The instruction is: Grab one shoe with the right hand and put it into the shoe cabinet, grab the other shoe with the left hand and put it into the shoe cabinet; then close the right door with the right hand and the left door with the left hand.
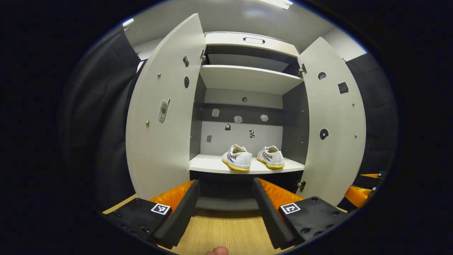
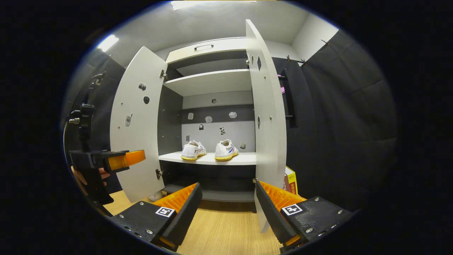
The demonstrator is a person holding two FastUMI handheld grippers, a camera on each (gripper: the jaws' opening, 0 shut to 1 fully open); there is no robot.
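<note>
Two white shoes with yellow soles stand side by side on the shoe cabinet's middle shelf (image 1: 208, 164): one shoe (image 1: 238, 157) on the left, the other shoe (image 1: 271, 156) on the right. In the right gripper view they are the left shoe (image 2: 193, 149) and the right shoe (image 2: 226, 149). Both doors stand wide: left door (image 1: 159, 117), right door (image 1: 332, 124). My left gripper (image 1: 225, 182) is open and empty, facing the cabinet. My right gripper (image 2: 227, 186) is open too, and the right door (image 2: 269, 117) is edge-on, its lower edge close by the right finger. A hand holds the left gripper (image 2: 120, 159) beside the left door (image 2: 136, 124).
The cabinet has an upper shelf (image 1: 247, 79) and a low bottom shelf (image 1: 226, 203). Light wood floor (image 1: 226, 230) lies in front. A red and yellow box (image 2: 291, 180) stands on the floor by the cabinet's right side. Black cloth walls close in on both sides.
</note>
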